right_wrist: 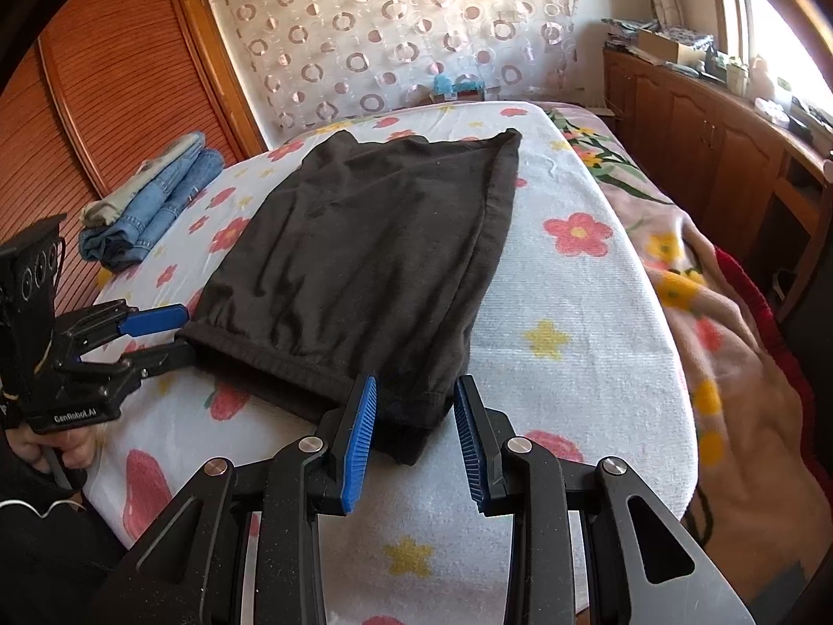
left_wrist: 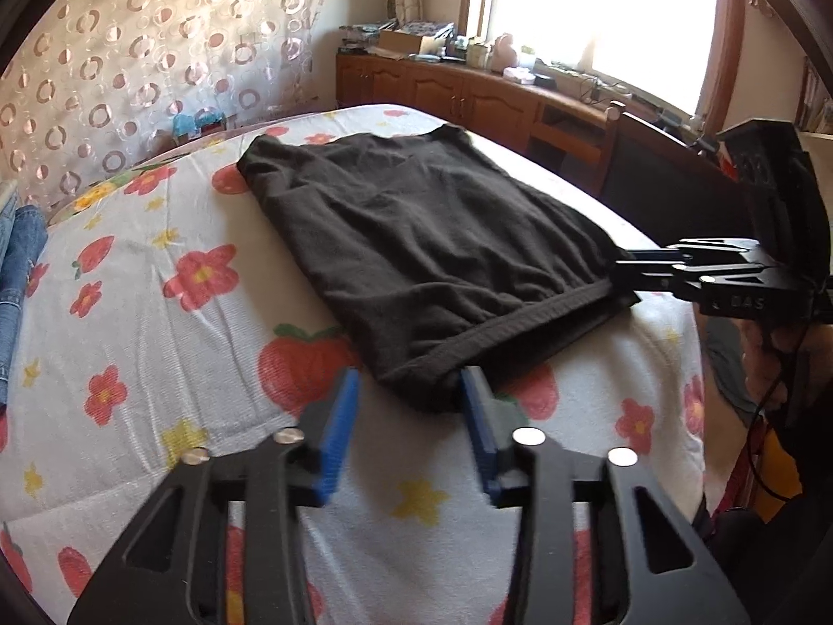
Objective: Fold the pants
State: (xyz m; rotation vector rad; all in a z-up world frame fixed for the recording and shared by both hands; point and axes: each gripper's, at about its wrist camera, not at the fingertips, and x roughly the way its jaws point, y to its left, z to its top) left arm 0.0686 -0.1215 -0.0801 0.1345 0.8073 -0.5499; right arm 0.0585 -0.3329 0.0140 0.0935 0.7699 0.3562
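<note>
Black pants (left_wrist: 416, 229) (right_wrist: 364, 239) lie folded flat on a flower-print bed sheet (left_wrist: 156, 364), hem edge toward me. My left gripper (left_wrist: 408, 390) straddles the near left corner of that edge; its blue pads stand just clear of the cloth on both sides, so it is open. From the right wrist view the left gripper (right_wrist: 190, 333) shows one finger above and one below that corner. My right gripper (right_wrist: 414, 406) brackets the other near corner, with white sheet visible beside one pad, so it is open too. In the left wrist view the right gripper (left_wrist: 622, 271) reaches in from the side.
Folded blue jeans (right_wrist: 151, 208) lie at the bed's left side. A floral blanket (right_wrist: 729, 364) hangs off the right side. Wooden cabinets (left_wrist: 468, 94) with clutter run under the window, and a slatted wardrobe (right_wrist: 104, 78) stands on the left. A person's hand (right_wrist: 52, 453) holds the left gripper.
</note>
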